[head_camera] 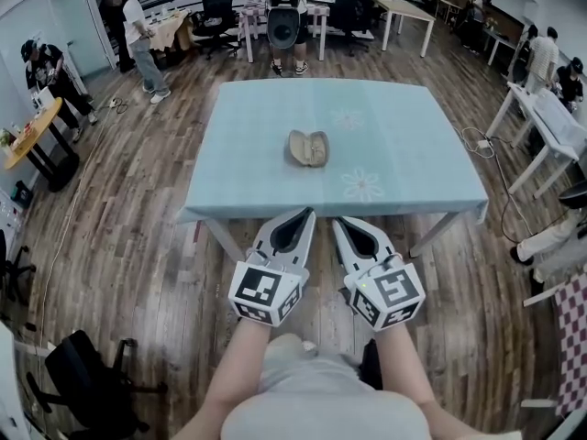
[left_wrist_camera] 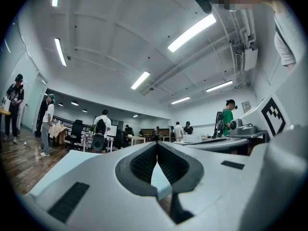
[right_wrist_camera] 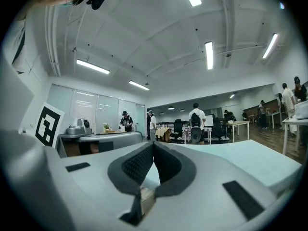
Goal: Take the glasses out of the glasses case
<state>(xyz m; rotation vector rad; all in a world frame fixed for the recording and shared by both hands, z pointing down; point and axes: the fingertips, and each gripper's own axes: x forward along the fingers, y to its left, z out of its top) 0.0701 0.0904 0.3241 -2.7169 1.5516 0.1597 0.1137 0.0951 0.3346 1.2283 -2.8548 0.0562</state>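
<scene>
- Wood-plank floor (head_camera: 119, 246) ran all around a table (head_camera: 248, 168) covered in a pale blue cloth with faint flower prints; people (head_camera: 139, 37) stood by desks at the far side of the room.
- I saw the glasses case (head_camera: 308, 148), tan, lying near the middle of the table, its long axis running across, roughly parallel to the near edge.
- From the head view it was too small for me to say whether its lid was up or down.
- My left gripper (head_camera: 306, 213) pointed level toward the table, its tips at the near edge; its jaws were pressed together with nothing between them.
- My right gripper (head_camera: 340, 220) sat just beside it, pointed the same way, jaws likewise closed on nothing.
- Both grippers were well apart from the case.
</scene>
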